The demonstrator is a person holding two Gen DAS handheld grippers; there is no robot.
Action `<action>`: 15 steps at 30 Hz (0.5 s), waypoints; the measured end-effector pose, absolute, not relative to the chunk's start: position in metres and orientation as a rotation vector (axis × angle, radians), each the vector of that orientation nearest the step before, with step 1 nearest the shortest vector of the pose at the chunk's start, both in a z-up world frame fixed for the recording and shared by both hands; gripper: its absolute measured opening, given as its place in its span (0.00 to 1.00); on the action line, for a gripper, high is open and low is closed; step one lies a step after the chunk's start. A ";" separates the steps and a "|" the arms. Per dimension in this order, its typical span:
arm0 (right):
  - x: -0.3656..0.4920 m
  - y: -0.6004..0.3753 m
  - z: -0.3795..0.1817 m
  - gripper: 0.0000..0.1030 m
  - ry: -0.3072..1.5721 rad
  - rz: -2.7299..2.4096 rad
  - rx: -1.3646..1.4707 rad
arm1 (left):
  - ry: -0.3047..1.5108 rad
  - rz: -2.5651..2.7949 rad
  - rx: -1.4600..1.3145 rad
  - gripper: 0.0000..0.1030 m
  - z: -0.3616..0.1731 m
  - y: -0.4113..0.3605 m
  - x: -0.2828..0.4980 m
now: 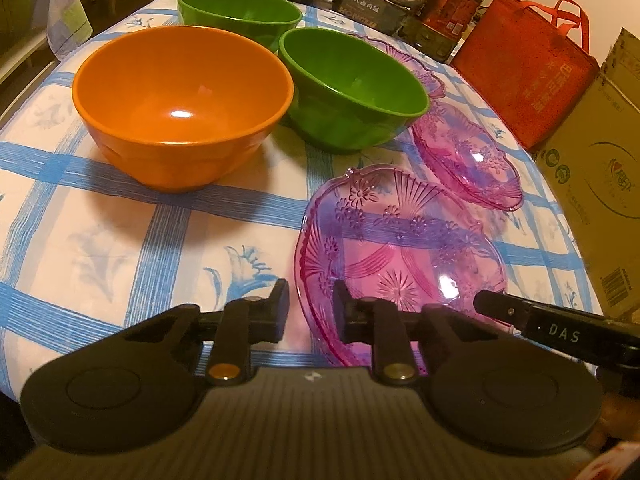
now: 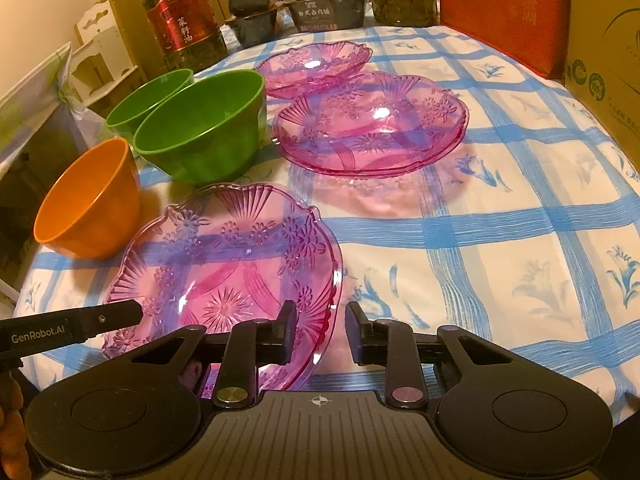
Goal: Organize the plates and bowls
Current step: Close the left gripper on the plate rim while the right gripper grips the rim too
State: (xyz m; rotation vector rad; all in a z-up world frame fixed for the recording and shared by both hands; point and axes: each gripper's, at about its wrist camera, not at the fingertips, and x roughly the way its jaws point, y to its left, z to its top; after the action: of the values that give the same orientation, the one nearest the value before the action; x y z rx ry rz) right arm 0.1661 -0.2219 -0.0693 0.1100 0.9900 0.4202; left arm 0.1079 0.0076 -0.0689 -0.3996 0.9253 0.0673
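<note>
A see-through pink plate [image 1: 400,240] [image 2: 228,256] lies nearest, on the blue-checked tablecloth [image 2: 460,240]. My left gripper [image 1: 310,308] is shut on its left rim, one finger inside the plate and one outside. My right gripper [image 2: 322,326] is shut on its right rim in the same way. Each view shows a finger of the other gripper [image 1: 500,306] [image 2: 116,314] reaching in at the plate's opposite side. Two more pink plates [image 2: 372,128] [image 2: 316,60] sit farther back. An orange bowl [image 1: 184,104] [image 2: 88,204] and two green bowls [image 1: 352,88] [image 1: 240,12] stand upright to the left.
Oil bottles [image 2: 180,28], stacked food boxes [image 2: 328,4] and a red bag [image 1: 524,76] line the far edge. A cardboard box [image 1: 592,168] stands at the right. The table's left edge drops off beside the orange bowl, with a white chair [image 2: 96,52] beyond.
</note>
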 end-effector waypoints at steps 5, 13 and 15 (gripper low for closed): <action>0.166 -0.222 -0.069 0.18 0.990 0.422 0.111 | 0.919 0.070 -0.390 0.16 -0.066 0.006 0.106; 0.159 -0.228 -0.064 0.12 0.983 0.424 0.130 | 0.912 0.071 -0.374 0.14 -0.059 0.003 0.102; 0.157 -0.229 -0.062 0.12 0.980 0.419 0.132 | 0.907 0.068 -0.373 0.14 -0.057 0.002 0.100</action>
State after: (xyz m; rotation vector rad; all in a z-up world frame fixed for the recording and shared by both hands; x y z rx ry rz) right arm 0.1570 -0.2291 -0.0616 0.1317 0.9803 0.4194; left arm 0.1004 0.0017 -0.0565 -0.3735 0.9071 0.0680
